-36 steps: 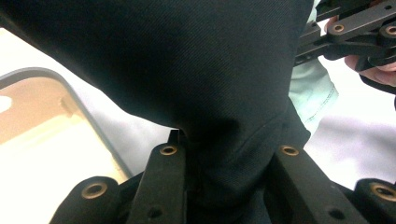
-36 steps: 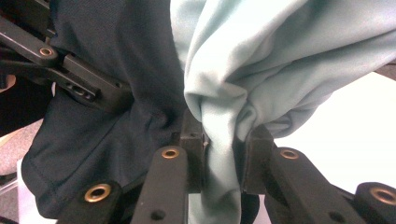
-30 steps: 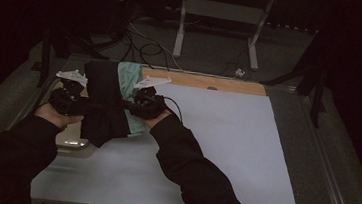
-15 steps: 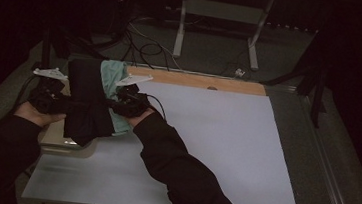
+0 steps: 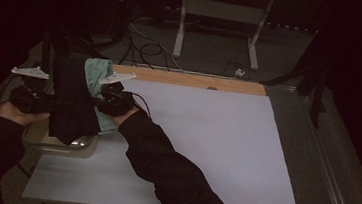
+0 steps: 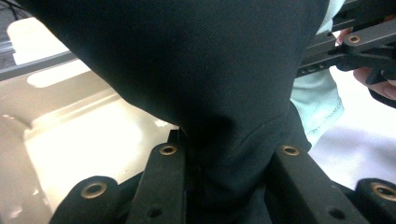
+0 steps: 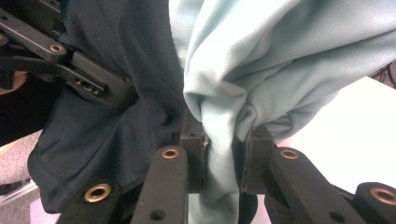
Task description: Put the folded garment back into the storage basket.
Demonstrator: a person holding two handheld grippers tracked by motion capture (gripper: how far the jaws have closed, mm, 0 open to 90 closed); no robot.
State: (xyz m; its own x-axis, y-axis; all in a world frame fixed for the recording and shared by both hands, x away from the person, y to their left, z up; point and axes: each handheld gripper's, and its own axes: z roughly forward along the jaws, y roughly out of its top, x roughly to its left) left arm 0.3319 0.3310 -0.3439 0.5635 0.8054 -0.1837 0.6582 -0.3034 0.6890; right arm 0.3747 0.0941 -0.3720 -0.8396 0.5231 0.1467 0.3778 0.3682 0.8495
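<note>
Black cloth (image 5: 71, 99) hangs at the left of the high view, held up between two grippers, with a pale green cloth (image 5: 98, 81) showing along its right edge. Left gripper (image 5: 33, 100) lies at the cloth's left side in the person's left hand (image 5: 14, 113); right gripper (image 5: 111, 100) sits at its right side, above a dark sleeve (image 5: 163, 165). Below the cloths, a beige tray (image 5: 62, 143) rests on the lower left corner of the white table (image 5: 205, 139).

Left gripper view: the two black jaws at the bottom of the frame are closed on a bunched fold of the black cloth, which covers the centre and top. The beige tray occupies the left; the pale green cloth edge and the other gripper appear at the right.

Right gripper view: the jaws at bottom centre pinch a gathered fold of the pale green cloth, which spreads across the upper right. The black cloth hangs at the left, with the other gripper at upper left.
</note>
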